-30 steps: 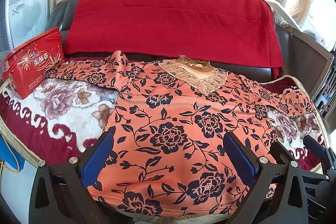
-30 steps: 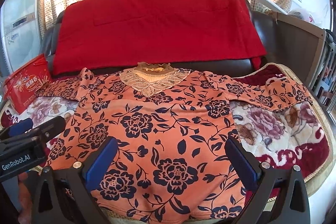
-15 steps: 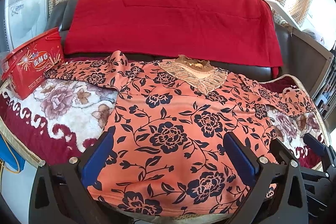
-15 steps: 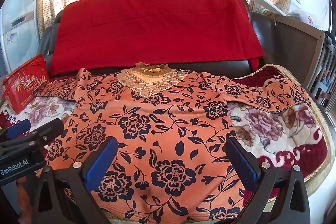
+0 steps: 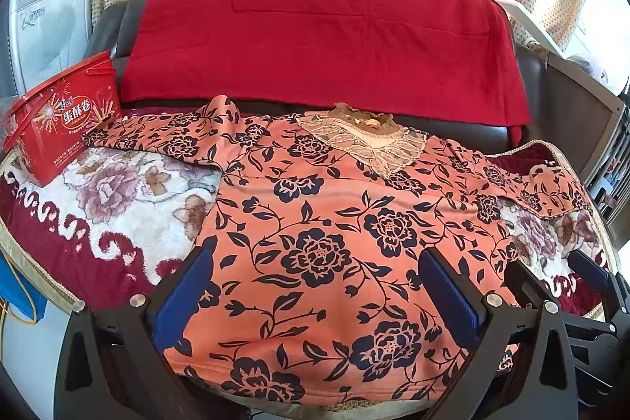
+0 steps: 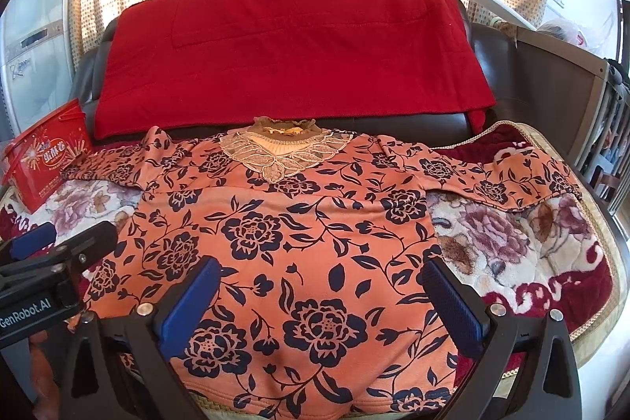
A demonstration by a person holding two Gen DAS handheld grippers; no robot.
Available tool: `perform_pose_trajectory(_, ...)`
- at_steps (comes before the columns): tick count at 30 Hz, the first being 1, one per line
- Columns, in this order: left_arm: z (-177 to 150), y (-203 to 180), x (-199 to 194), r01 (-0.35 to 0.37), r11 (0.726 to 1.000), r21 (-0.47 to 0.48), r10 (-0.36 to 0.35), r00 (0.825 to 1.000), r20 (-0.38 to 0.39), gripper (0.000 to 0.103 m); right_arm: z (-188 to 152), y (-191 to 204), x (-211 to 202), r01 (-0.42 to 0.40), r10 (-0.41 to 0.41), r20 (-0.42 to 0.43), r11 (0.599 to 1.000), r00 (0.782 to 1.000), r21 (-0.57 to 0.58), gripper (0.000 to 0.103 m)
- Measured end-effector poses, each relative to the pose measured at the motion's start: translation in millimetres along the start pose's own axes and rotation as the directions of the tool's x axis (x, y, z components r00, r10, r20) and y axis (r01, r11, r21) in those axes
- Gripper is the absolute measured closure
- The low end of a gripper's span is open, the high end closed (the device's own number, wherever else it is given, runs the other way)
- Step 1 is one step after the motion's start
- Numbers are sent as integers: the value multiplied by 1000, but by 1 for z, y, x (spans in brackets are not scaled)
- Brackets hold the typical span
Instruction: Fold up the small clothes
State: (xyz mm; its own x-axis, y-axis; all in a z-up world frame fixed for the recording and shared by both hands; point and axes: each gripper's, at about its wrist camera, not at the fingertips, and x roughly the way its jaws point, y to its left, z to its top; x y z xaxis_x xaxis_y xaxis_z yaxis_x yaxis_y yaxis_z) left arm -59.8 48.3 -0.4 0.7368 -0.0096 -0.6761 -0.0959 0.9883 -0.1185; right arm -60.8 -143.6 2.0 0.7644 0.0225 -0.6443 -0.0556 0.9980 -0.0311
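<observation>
One floral blouse [image 5: 327, 235] spread flat, front up, on the sofa's plush blanket [image 5: 118, 207]; hem at the near edge, lace collar [image 6: 281, 152] toward the backrest, sleeves out left and right. Left gripper [image 5: 327, 298] and right gripper [image 6: 323, 306] both above the hem, jaws wide apart, holding nothing. Left sleeve nearer the left gripper, right sleeve nearer the right. One red tin [image 5: 59, 128] at the far-left corner.

A shirt [image 5: 334, 243] lies spread on a blanket [image 5: 118, 199], a tin [image 5: 59, 128] at its left.
</observation>
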Motion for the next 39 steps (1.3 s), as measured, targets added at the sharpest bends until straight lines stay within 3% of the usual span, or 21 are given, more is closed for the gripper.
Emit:
perform_pose_trajectory(16,0,0,2,1,1000,1,-1,1000,-3,0,1,-3,2,0,0,4,1000,1000,-1,0)
perform_pose_trajectory(19,-3,11,12,21,999,-25,-21,1000,-20,0,-1,-20,7,-87,87,2,995,996,52,0)
perform_pose_trajectory(21,-7,24,22,-1,999,-35,-1,999,-40,0,-4,-49,15,-178,179,6,975,984,136,0)
perform_pose_trajectory(23,-13,40,34,-25,998,-49,21,997,-67,0,-8,-82,21,-209,208,29,950,978,231,0)
perform_pose_trajectory(25,-19,61,46,-55,996,-68,48,995,-93,0,-12,-132,32,-221,215,57,903,975,369,0)
perform_pose_trajectory(29,-22,102,63,-109,987,-118,95,988,-121,0,-23,-254,63,-225,203,112,714,973,662,1)
perform_pose_trajectory(32,-22,125,72,-101,981,-164,82,989,-122,0,-31,-341,83,-228,146,176,552,973,802,14)
perform_pose_trajectory(34,-22,131,80,-89,979,-182,67,990,-124,0,-33,-381,92,-241,117,210,465,971,852,28)
perform_pose_trajectory(35,-21,132,82,-80,980,-185,57,991,-123,0,-32,-403,99,-246,101,225,427,969,870,28)
perform_pose_trajectory(39,-12,120,96,-41,986,-163,24,994,-103,0,-20,-449,125,-240,60,235,373,970,896,28)
